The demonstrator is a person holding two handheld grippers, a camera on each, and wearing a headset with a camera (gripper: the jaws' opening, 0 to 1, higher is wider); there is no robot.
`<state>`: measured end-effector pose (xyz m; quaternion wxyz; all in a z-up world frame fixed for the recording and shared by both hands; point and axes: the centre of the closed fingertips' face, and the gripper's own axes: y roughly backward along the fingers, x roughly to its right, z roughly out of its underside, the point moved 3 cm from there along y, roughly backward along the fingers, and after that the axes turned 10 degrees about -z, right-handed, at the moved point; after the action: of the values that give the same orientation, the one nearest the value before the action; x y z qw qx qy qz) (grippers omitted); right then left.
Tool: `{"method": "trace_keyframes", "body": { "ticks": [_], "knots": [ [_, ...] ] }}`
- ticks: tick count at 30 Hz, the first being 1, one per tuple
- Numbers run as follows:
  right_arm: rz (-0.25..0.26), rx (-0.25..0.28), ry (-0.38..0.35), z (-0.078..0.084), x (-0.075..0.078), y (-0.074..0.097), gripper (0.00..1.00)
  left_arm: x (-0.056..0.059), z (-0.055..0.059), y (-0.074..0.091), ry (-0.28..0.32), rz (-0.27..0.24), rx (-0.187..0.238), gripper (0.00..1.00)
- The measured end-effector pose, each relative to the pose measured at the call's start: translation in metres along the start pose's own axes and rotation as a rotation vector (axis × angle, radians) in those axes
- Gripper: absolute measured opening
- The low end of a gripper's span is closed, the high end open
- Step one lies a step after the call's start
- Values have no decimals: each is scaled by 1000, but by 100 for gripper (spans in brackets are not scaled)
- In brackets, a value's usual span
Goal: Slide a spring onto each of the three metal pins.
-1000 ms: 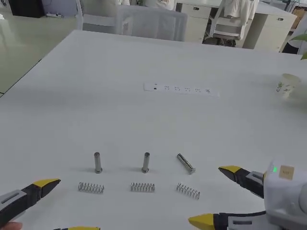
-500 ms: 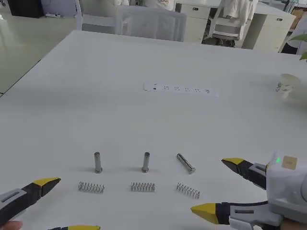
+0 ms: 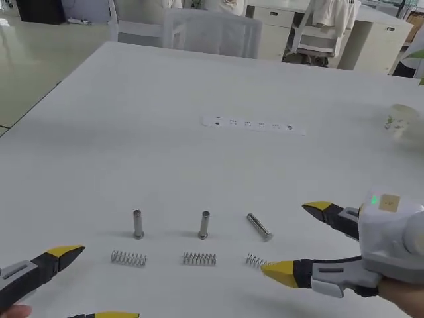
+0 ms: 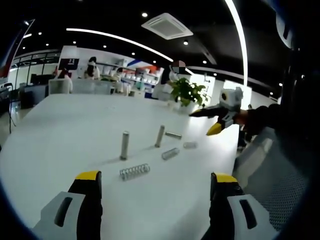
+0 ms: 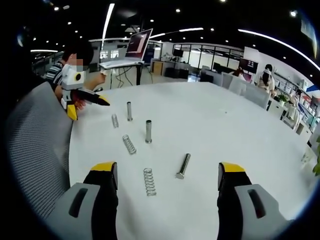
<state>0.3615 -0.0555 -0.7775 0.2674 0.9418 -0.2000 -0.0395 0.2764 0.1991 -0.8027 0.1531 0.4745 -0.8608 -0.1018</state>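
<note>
**Workbench with three pins and three springs.** On the white table (image 3: 199, 165), the head view shows the metal pins in a row with one spring in front of each. The left pin (image 3: 137, 224) and middle pin (image 3: 204, 225) stand upright on their broader ends. The right pin (image 3: 258, 226) lies on its side, angled away from the other two. The left spring (image 3: 128, 258), middle spring (image 3: 199, 259) and right spring (image 3: 254, 260) lie flat on the table, each near its pin but apart from it. The right gripper (image 3: 297, 240), at the lower right, has its yellow-tipped jaws spread wide and grips nothing. In the head view its nearer tip overlaps one end of the right spring. The right gripper view shows that spring and the lying pin on the table ahead of and between the two tips, apart from both. The left gripper (image 3: 86, 283) hovers at the lower left, its jaws likewise spread and empty; in the left gripper view the left spring lies nearest ahead of it. A white power strip (image 3: 252, 124) lies farther back, a cup (image 3: 399, 120) stands near the right edge, and a chair (image 3: 212, 30) stands at the far side.
</note>
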Motion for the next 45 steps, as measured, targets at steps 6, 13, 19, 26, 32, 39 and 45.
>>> {"method": "trace_keyframes", "body": {
  "ticks": [6, 13, 19, 26, 32, 39, 45],
  "knots": [
    [0, -20, 19, -6, 9, -6, 81, -1, 0, 0, -2, -1, -1, 86],
    [19, -34, 21, -16, 26, -17, 77, -1, -1, 1, -6, -2, -2, 86],
    [19, -62, 12, -17, 30, -30, 72, -2, 0, 3, -3, -9, -2, 86],
    [23, -103, -21, -11, 35, -40, 64, -2, 0, 4, -1, -13, -4, 86],
    [34, -151, -62, -5, 42, -45, 52, -2, -1, 4, -4, -11, -6, 85],
    [37, -181, -87, -2, 45, -53, 43, -2, 0, 5, -3, -13, -8, 85],
    [22, -218, -122, 4, 44, -60, 35, -3, 0, 5, 0, -17, -9, 85]
  ]
}}
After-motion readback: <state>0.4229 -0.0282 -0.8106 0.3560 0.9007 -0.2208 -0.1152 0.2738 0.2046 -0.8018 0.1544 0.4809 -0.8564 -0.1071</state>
